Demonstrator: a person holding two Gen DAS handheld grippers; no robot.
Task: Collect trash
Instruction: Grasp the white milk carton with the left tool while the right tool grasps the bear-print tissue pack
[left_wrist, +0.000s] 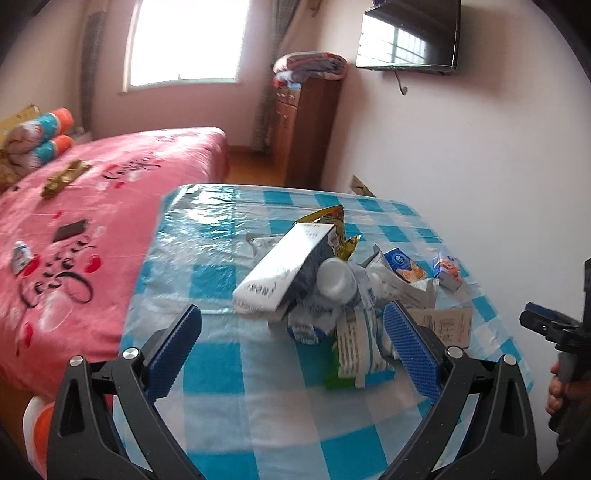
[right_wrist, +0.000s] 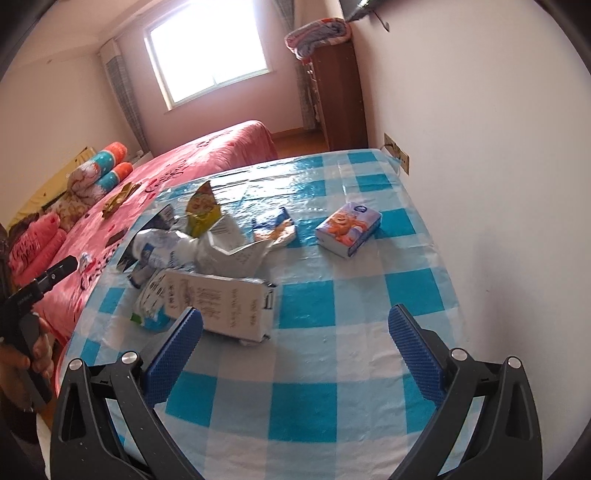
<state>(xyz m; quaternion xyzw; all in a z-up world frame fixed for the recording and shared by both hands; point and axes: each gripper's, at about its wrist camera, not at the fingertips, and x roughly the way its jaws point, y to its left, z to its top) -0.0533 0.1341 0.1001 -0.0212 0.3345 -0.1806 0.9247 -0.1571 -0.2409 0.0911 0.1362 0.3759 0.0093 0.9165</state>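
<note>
Left gripper (left_wrist: 291, 347): hovering spread wide, empty, facing the trash pile (left_wrist: 325, 291) mid-bench (left_wrist: 221, 424).
Right gripper (right_wrist: 295, 347): also gaping, empty.
Risk: leaning carton (left_wrist: 284, 266) is probably sliding off if nudged.

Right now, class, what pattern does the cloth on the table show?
The tablecloth has blue and white checks, clearest from the right wrist view.

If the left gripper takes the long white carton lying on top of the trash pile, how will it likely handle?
The white carton looks stiff-sided but its end is torn open, so it is probably empty, light, and may crush under a hard squeeze. It leans tilted on the trash pile, so it could slide off when nudged. The left gripper is open.
</note>
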